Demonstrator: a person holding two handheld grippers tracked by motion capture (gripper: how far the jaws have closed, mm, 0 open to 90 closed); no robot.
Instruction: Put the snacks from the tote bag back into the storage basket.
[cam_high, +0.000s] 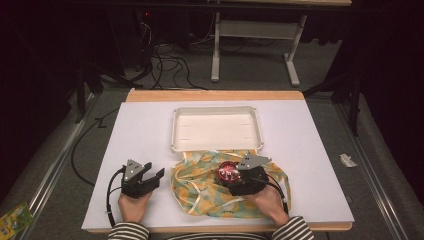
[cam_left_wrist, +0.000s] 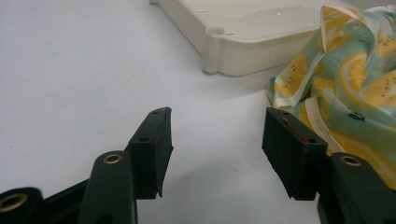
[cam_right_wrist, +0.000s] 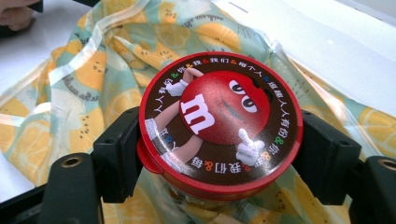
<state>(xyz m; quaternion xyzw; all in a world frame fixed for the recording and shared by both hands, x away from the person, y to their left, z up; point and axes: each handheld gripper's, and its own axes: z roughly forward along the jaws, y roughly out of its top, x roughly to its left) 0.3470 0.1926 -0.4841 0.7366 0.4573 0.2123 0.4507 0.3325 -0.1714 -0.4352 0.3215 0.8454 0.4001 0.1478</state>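
White tabletop (cam_high: 310, 165) on a wooden bench, dark floor and cables beyond. Cream plastic tray (cam_high: 260, 131), empty, set just ahead of both grippers.

Right gripper (cam_right_wrist: 219, 140): closed on the candy jar (cam_right_wrist: 219, 121), one pad at each side of the red lid rim. Jar upright, standing on the lemon-print cloth (cam_right_wrist: 79, 74). Red cartoon candy figure and a ring of printed characters on the lid, facing up. Seen from above at (cam_high: 229, 174), directly ahead of the right hand (cam_high: 267, 202).

Left gripper (cam_left_wrist: 217, 140): wide open, nothing between the pads, resting on bare tabletop. Cloth edge (cam_left_wrist: 355, 84) close beside its right-hand jaw, touching or just apart, cannot tell. Tray corner (cam_left_wrist: 219, 42) ahead and slightly right. From above, gripper at (cam_high: 152, 174), well to the left of the jar.

Handling, judged:
- Jar: rigid, round, probably light to moderate. Smooth lid rim, likely slippery. Grip across the widest part of the lid or lower on the body, pads square to the wall, to prevent twisting out.
- Cloth: soft, thin, crumpled, apt to drag or bunch under the jar. Pinch at a free edge or fold near the left gripper, not at the middle under the jar.
- Lift jar straight up before pulling cloth.
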